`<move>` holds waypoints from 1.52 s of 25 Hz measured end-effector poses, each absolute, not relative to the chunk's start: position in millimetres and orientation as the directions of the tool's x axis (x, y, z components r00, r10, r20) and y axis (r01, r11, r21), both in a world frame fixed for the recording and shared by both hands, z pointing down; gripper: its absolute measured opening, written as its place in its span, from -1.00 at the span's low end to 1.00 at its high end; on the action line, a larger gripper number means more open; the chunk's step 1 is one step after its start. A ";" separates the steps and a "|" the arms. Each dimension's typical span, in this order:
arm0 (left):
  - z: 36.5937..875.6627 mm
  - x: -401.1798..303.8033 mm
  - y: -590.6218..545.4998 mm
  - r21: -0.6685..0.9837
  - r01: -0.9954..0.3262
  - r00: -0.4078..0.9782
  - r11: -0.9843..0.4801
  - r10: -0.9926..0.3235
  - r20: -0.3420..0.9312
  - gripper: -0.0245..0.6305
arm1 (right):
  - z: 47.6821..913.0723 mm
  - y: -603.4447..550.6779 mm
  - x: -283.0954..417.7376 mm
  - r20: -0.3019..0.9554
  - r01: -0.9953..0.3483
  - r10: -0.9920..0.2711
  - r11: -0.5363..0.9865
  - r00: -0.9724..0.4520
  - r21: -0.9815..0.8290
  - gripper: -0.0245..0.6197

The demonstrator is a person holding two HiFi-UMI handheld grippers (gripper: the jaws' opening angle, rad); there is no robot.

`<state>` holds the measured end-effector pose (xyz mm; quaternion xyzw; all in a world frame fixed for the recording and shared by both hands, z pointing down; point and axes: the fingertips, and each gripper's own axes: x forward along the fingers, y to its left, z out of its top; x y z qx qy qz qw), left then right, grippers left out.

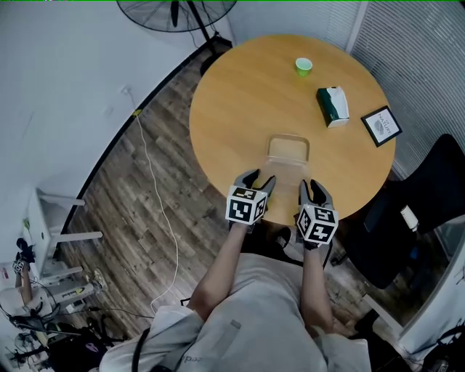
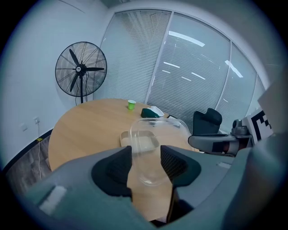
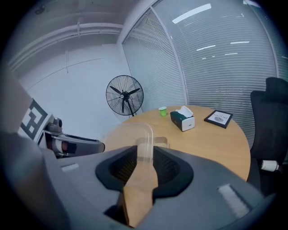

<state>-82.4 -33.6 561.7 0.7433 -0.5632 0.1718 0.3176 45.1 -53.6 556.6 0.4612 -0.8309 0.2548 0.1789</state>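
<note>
My right gripper [image 1: 314, 190] [image 3: 145, 164] is shut on the rim of a clear plastic lid [image 3: 145, 139], which I see edge-on in the right gripper view. In the left gripper view the same lid [image 2: 155, 134] faces me flat, its lower end showing in the gap of my left gripper [image 1: 260, 179] [image 2: 146, 164]. The left jaws stand apart, with no clear contact on the lid. Both grippers hover over the near edge of the round wooden table [image 1: 240, 109]. Just beyond them a clear rectangular container [image 1: 288, 149] [image 2: 139, 143] rests open on the table.
Farther back on the table are a small green cup [image 1: 304, 66], a green and white tissue box [image 1: 333, 105] and a framed card [image 1: 381, 125]. A standing fan [image 1: 176, 13] is beyond the table. A black office chair [image 1: 429, 211] sits to the right.
</note>
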 end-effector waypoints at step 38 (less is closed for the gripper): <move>569.3 -58.7 -12.1 0.267 -0.952 0.284 -0.149 -0.750 0.597 -0.29 | 562.6 -37.0 68.9 0.528 -0.840 -0.658 0.474 -0.537 -0.264 -0.63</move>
